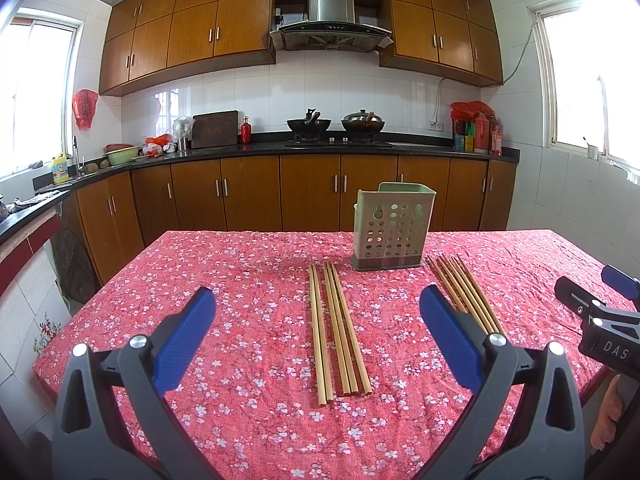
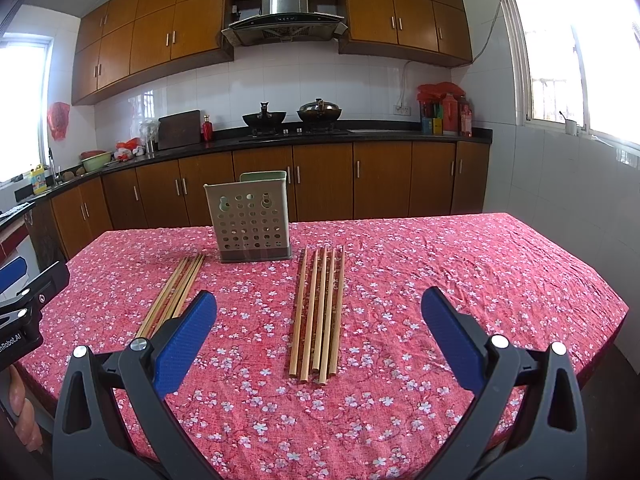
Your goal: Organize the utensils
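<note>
A pale green perforated utensil holder [image 1: 390,227] stands upright at the far middle of the table; it also shows in the right wrist view [image 2: 251,218]. Two bundles of wooden chopsticks lie flat in front of it. The left bundle [image 1: 337,330] lies between my left gripper's fingers; it shows again in the right wrist view [image 2: 173,295]. The right bundle [image 2: 319,312] lies ahead of my right gripper; it also shows in the left wrist view [image 1: 466,294]. My left gripper [image 1: 316,304] is open and empty above the table. My right gripper [image 2: 319,306] is open and empty.
The table wears a red floral cloth [image 1: 240,280]. The right gripper's body [image 1: 600,320] shows at the right edge of the left wrist view. The left gripper's body [image 2: 24,308] shows at the left edge of the right wrist view. Kitchen counters with woks [image 1: 336,124] stand behind.
</note>
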